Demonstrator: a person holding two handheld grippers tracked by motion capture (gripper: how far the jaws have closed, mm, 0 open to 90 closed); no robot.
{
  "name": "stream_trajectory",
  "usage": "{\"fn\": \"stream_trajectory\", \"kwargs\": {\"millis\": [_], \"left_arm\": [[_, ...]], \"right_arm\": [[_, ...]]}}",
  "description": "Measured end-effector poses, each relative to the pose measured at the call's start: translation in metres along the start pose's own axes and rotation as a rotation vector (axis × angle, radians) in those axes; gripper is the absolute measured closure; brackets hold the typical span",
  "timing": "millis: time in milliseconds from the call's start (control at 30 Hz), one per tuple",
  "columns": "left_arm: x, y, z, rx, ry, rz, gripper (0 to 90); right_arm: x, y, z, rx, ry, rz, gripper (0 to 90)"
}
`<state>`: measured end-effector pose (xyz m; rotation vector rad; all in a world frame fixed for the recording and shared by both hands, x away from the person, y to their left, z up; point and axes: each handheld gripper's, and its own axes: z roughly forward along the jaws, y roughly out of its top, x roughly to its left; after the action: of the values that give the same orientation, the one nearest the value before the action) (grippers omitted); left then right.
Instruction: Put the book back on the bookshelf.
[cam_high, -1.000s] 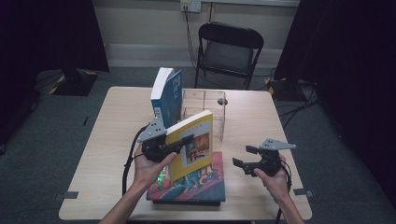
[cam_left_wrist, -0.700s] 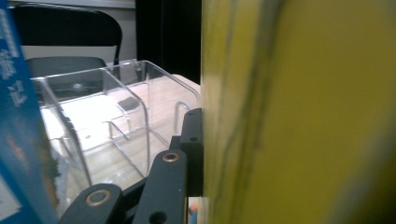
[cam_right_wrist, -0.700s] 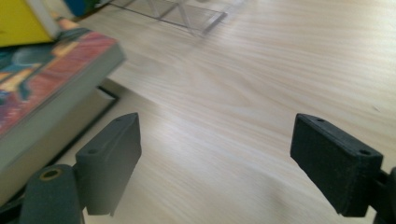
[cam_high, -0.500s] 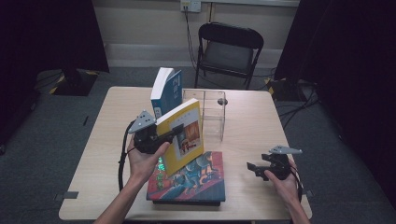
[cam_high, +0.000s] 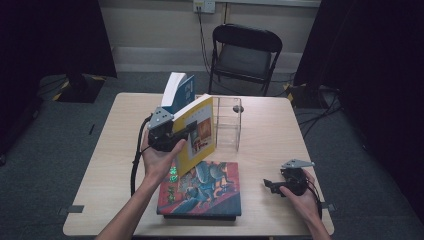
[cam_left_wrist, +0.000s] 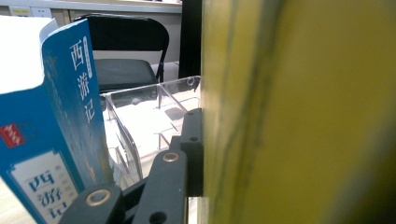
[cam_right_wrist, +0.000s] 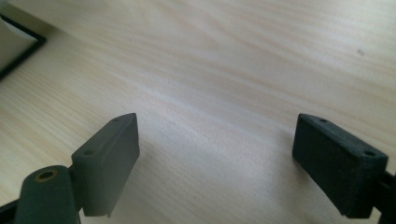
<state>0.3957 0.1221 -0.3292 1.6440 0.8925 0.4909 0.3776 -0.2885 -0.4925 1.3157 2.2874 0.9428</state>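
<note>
The left tool (cam_high: 182, 134) is clamped on the yellow book (cam_high: 197, 132), held tilted above the bench (cam_high: 110, 150) centre, just in front of the clear rack (cam_high: 227, 122). The blue book (cam_left_wrist: 56, 126), spine marked 西游记, stands at the rack's left. The right tool (cam_high: 270, 185), jaws apart, rests near the front right corner on open bench, beside the flat illustrated book (cam_high: 205, 190).

blue book (cam_left_wrist: 60, 140) spine: we read 西游记, white characters running down
blue book lower label: 西游 again, seen upside down
yellow book (cam_high: 199, 134) cover: print too blurred for us to read
flat book (cam_high: 205, 187) cover: green characters, illegible
</note>
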Motion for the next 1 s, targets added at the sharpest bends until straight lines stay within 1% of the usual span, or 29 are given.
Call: {"fn": "stream_trajectory", "kwargs": {"millis": [100, 200, 233, 300, 367, 400, 433, 500, 567, 600, 633, 700, 733, 767, 833, 867, 900, 1000], "left_arm": [[0.000, 0.004, 0.005, -0.003, 0.028, 0.028, 75.7], [0.002, 0.008, 0.012, -0.001, 0.056, 0.048, 75.7], [0.002, 0.009, 0.015, -0.004, 0.063, 0.041, 75.8], [0.003, 0.011, 0.021, -0.002, 0.075, 0.048, 75.7], [0.001, 0.013, 0.026, 0.009, 0.081, 0.081, 75.7], [-0.001, 0.014, 0.028, 0.012, 0.098, 0.099, 75.7], [-0.001, 0.015, 0.030, 0.008, 0.103, 0.100, 75.7], [-0.002, 0.016, 0.036, 0.003, 0.118, 0.094, 75.7], [-0.003, 0.016, 0.042, 0.005, 0.129, 0.096, 75.7], [-0.005, 0.014, 0.046, 0.001, 0.145, 0.092, 75.8], [-0.006, 0.013, 0.050, 0.011, 0.147, 0.091, 75.8], [-0.008, 0.011, 0.058, 0.014, 0.163, 0.090, 75.7], [-0.007, 0.010, 0.061, 0.023, 0.163, 0.094, 75.8], [-0.007, 0.009, 0.065, 0.024, 0.170, 0.090, 75.7], [-0.003, 0.009, 0.068, 0.025, 0.168, 0.094, 75.7], [-0.001, 0.009, 0.070, 0.019, 0.171, 0.086, 75.7], [0.002, 0.009, 0.072, 0.012, 0.174, 0.068, 75.7], [0.009, 0.008, 0.079, -0.004, 0.177, 0.044, 75.7]], "right_arm": [[0.001, -0.003, 0.003, -0.031, -0.015, -0.038, 13.3], [0.001, -0.006, 0.004, -0.056, -0.019, -0.037, 12.2], [0.001, -0.006, 0.004, -0.058, -0.019, -0.036, 12.2], [0.001, -0.006, 0.004, -0.058, -0.020, -0.036, 12.2], [0.002, -0.007, 0.004, -0.058, -0.021, -0.035, 12.3], [0.002, -0.007, 0.004, -0.059, -0.023, -0.035, 12.3], [0.002, -0.007, 0.004, -0.059, -0.023, -0.034, 12.3], [0.002, -0.007, 0.004, -0.059, -0.023, -0.034, 12.3], [0.002, -0.007, 0.004, -0.059, -0.023, -0.034, 12.3], [0.002, -0.007, 0.004, -0.059, -0.023, -0.034, 12.3], [0.002, -0.007, 0.004, -0.059, -0.023, -0.034, 12.3], [0.002, -0.007, 0.004, -0.059, -0.023, -0.034, 12.3], [0.002, -0.007, 0.004, -0.059, -0.023, -0.034, 12.3], [0.002, -0.007, 0.004, -0.059, -0.023, -0.034, 12.3], [0.002, -0.007, 0.004, -0.059, -0.023, -0.034, 12.3], [0.002, -0.007, 0.004, -0.059, -0.023, -0.034, 12.3], [0.002, -0.007, 0.004, -0.059, -0.023, -0.034, 12.3], [0.002, -0.007, 0.004, -0.059, -0.021, -0.035, 12.3]]}}
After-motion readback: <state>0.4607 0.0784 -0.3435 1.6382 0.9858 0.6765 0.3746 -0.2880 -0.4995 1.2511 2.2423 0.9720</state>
